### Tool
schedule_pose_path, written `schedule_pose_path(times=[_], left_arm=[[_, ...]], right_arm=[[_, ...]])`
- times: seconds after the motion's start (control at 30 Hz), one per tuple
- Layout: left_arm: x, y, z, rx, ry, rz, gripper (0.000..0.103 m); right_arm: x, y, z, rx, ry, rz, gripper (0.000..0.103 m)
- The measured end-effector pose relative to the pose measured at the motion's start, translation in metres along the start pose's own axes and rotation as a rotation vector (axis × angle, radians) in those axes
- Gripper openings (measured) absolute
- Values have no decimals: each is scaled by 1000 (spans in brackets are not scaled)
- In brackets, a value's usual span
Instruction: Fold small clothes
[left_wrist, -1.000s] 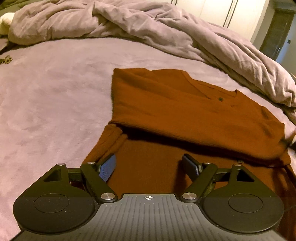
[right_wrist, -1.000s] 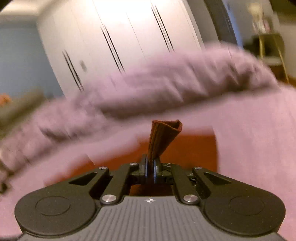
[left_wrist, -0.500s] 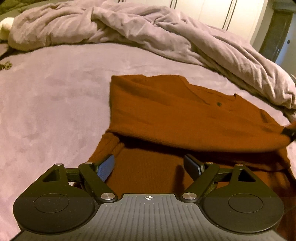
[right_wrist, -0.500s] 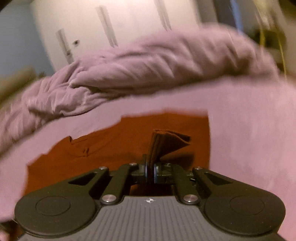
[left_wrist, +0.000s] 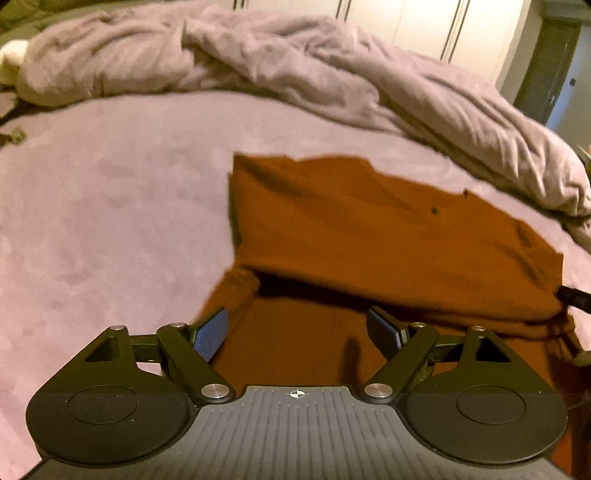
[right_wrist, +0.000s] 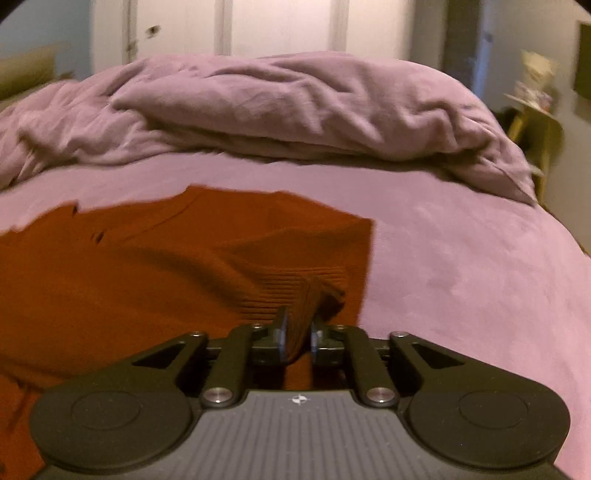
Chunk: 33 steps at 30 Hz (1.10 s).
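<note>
A rust-orange knit sweater (left_wrist: 369, 236) lies on the purple bed, with one half folded over the other. My left gripper (left_wrist: 297, 332) is open and empty, low over the sweater's near part. In the right wrist view the sweater (right_wrist: 147, 266) fills the left and middle. My right gripper (right_wrist: 297, 332) holds the ribbed hem (right_wrist: 306, 295) between its jaws, which stand slightly apart around the fabric. The hem is low, close to the folded sweater. The right gripper's tip shows at the far right edge of the left wrist view (left_wrist: 572, 297).
A crumpled purple duvet (left_wrist: 295, 70) is piled along the far side of the bed, also in the right wrist view (right_wrist: 295, 107). White wardrobe doors (right_wrist: 280, 26) stand behind. A small side table (right_wrist: 535, 122) is at the right.
My right gripper has carried the hem across and down onto the sweater, completing a fold, and its jaws have loosened a little. My left gripper has stayed open, shifting slightly.
</note>
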<state>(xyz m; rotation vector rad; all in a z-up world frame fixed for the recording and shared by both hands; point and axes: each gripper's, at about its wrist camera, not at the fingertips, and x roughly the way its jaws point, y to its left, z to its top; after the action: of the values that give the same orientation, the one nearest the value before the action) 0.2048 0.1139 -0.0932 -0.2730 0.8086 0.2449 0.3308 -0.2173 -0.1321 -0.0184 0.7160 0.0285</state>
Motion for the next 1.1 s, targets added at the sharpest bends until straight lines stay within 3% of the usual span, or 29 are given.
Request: schedule_pose_path(times=[0.07,0.1,0.13,0.27,0.33,0.4,0.47,0.53,0.57,0.67,0.77,0.93,1.0,1.1], left_arm=[[-4,-2,6,-8,-38,2,92],[-4,-4,10,-12,-53,-3,92],[-2,-8,14,-16,-61,-5,92],[23,-28,22,39,-32,-27,92],[39,-35,22,71,30,-1,92],[51,-36,20,79,69,9,92],[60,-32,19,69,100,8,93],[64,-29,18,69,101,-2,95],[64,-30,18,83,101,2,95],[65,-35,16,108,104,20,96],[58,-31,16,74,117,15,95],[45,-27,2,90,131,18,95],[43,-27,-7,128,132,57,95],[26,-26,-16,160,114,52,95]], right_arm=[[-11,1,5,27,-43,-133,14],[-17,4,7,22,-68,-163,14],[-23,9,8,15,-94,-140,14],[-39,56,4,-141,-131,208,14],[-37,73,-2,-225,-130,289,14],[-23,79,-10,-281,-92,267,14],[-2,69,-17,-324,-45,176,14],[11,43,-20,-302,-47,83,13],[13,28,-17,-266,-50,64,5],[10,12,-11,-258,-53,-16,4],[-2,4,-8,-213,-28,-4,4],[-36,1,-29,-204,-40,126,5],[-34,0,-37,-245,-2,114,5],[-39,-1,-37,-245,11,98,5]])
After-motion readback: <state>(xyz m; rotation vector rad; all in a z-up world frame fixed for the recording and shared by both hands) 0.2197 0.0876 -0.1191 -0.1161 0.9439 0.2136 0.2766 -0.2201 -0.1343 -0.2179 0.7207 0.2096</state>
